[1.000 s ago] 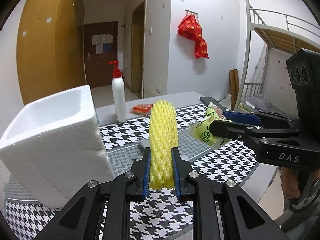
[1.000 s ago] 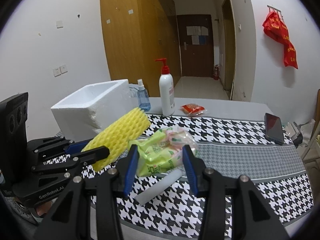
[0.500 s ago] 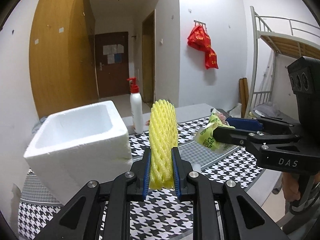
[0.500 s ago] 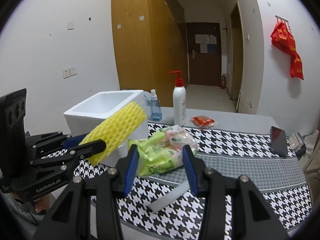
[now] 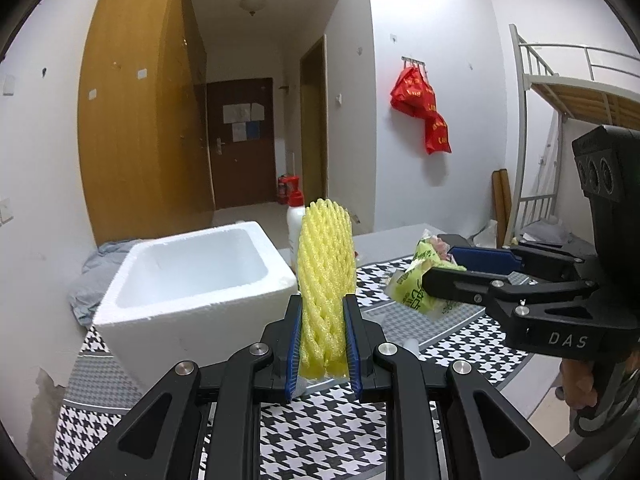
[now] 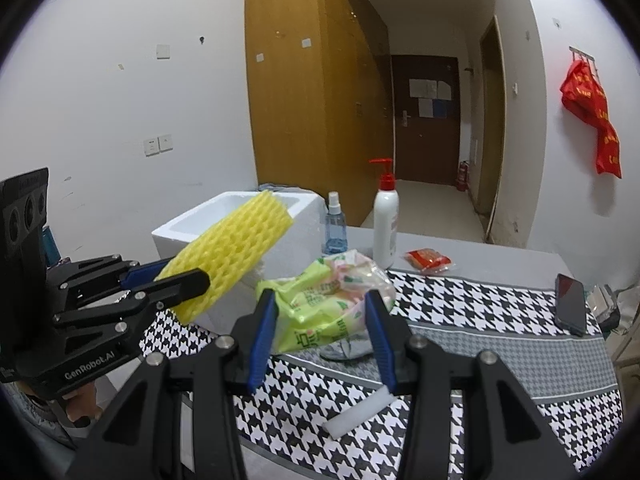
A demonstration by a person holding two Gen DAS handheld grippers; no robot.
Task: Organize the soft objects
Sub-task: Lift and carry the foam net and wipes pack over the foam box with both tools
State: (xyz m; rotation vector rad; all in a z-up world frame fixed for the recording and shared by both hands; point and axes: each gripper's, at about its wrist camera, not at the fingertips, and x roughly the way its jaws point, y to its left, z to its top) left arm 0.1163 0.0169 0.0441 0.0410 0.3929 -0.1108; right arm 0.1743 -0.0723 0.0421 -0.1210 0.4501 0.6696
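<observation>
A yellow foam net sleeve (image 5: 326, 276) stands upright between the blue pads of my left gripper (image 5: 322, 320), which is shut on it. In the right wrist view the same yellow sleeve (image 6: 236, 252) pokes toward the white foam box (image 6: 296, 220), with the left gripper (image 6: 176, 280) at the left. My right gripper (image 6: 322, 316) is shut on a green-and-pink plastic tissue pack (image 6: 326, 300), held above the table. The left wrist view shows that pack (image 5: 420, 284) in the right gripper (image 5: 452, 268) to the right of the sleeve. The open white foam box (image 5: 192, 292) sits left of the sleeve.
A houndstooth cloth (image 6: 480, 320) covers the table. On it lie a white foam stick (image 6: 360, 412), a red snack packet (image 6: 428, 260) and a black phone (image 6: 570, 304). A pump bottle (image 6: 386, 224) and blue spray bottle (image 6: 334, 228) stand behind the box. A person's hand (image 5: 576, 384) holds the right gripper.
Both grippers have risen with their loads and tilted up, so more of the room shows. The foam box now sits lower and nearer the sleeve in the left view.
</observation>
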